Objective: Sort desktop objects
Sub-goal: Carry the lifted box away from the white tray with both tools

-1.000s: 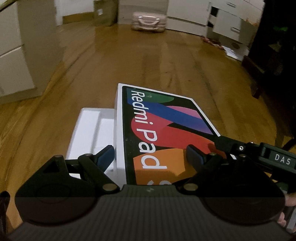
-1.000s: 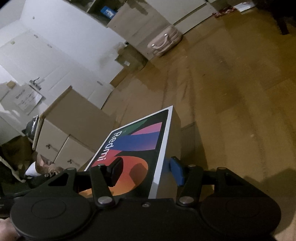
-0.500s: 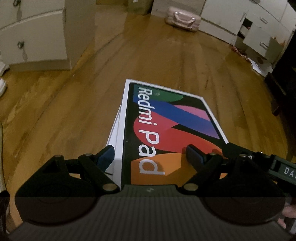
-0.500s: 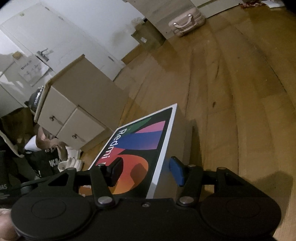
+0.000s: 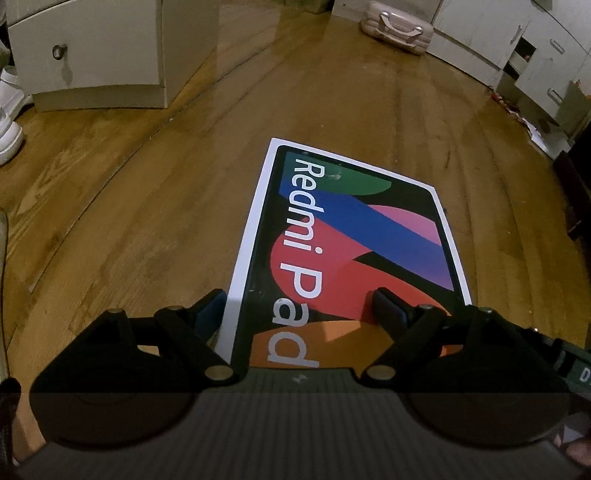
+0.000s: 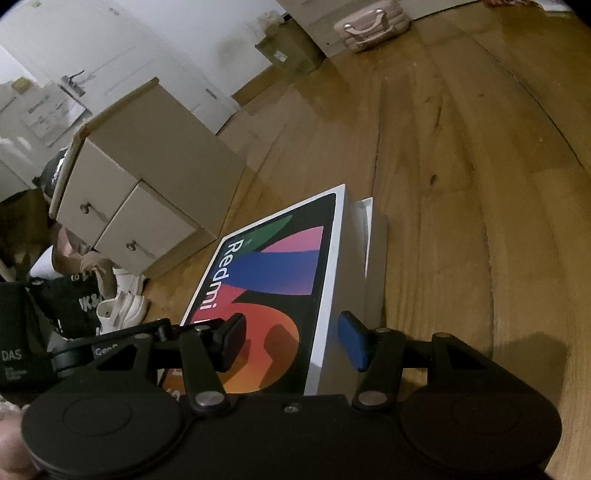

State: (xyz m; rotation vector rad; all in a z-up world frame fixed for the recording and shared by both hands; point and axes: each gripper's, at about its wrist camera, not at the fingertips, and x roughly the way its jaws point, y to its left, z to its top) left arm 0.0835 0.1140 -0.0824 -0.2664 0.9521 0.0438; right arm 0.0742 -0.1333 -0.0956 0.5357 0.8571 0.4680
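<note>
A Redmi Pad box lid (image 5: 354,240) with a colourful print lies flat, long side pointing away. In the right wrist view the lid (image 6: 273,280) sits over a white box base (image 6: 365,225) whose edge shows at its far right. My left gripper (image 5: 299,310) straddles the lid's near left edge, one pad outside it and one on the print. My right gripper (image 6: 291,339) straddles the near right edge the same way. Both hold the lid by its edges.
The wooden surface (image 5: 147,221) spreads all around. A beige drawer cabinet (image 6: 140,177) stands to the left, with white shoes (image 6: 122,306) beside it. A pink suitcase (image 5: 397,22) and white drawer units (image 5: 535,51) stand far behind.
The lid has come down over the white base, which showed wide open to its left a second ago and is now almost fully covered. Both grippers kept their hold.
</note>
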